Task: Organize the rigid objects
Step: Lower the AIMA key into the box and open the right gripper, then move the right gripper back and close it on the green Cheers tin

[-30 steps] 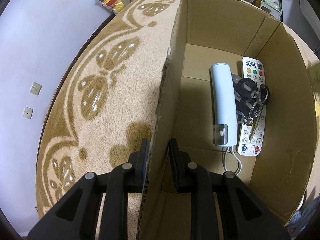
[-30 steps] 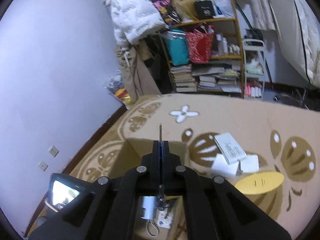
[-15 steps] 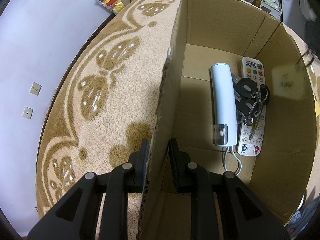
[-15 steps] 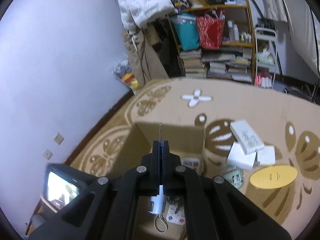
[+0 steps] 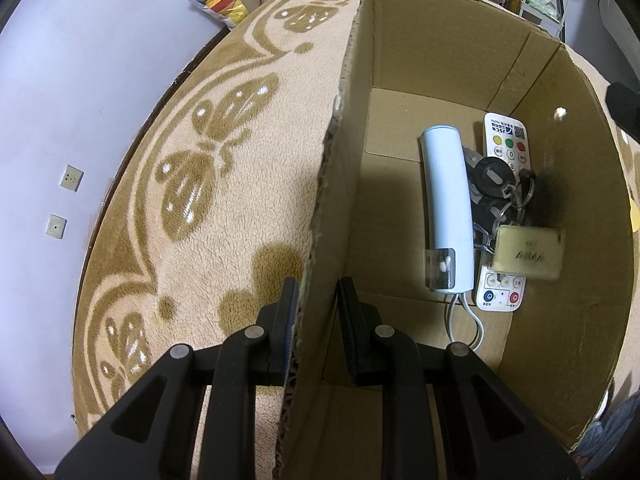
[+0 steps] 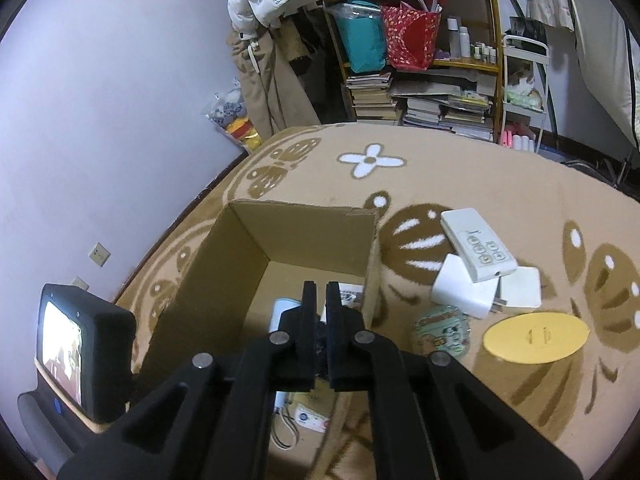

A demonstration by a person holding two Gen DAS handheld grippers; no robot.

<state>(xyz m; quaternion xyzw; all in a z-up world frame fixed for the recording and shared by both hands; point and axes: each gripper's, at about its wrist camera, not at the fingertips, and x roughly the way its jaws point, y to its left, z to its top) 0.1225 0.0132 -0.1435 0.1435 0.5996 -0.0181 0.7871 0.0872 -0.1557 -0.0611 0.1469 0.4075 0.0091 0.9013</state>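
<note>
i see the tan carpet [image 6: 460, 184] with its brown butterfly and flower pattern filling the floor, and on it the open cardboard box [image 5: 460, 40], its flaps up. my left gripper [image 5: 316, 312] straddles the box's near wall, one finger outside against the carpet side, the other inside; the fingers sit close on either face of the cardboard, pinching it. my right gripper [image 6: 319, 308] hangs above the box opening with its jaws parted by a narrow gap and nothing between them that i can make out.

on the box floor, toward the right wall, lies a white remote [image 5: 504, 136] with coloured buttons, and beside it on the left a long pale blue device [image 5: 446, 200] with a white cord loop at its near end. a bunch of black keys [image 5: 496, 176] on rings lies over the remote. a small tan card [image 5: 528, 254] shows blurred over the near part of the remote; i cannot tell whether it rests there.

outside the box, on the carpet to its right, a white power strip [image 6: 478, 250] lies tilted across two white adapters [image 6: 466, 286], with a round patterned tin [image 6: 442, 330] and a yellow oval piece [image 6: 536, 338] nearer me. a shelf [image 6: 432, 60] of books and bags stands at the far wall.
</note>
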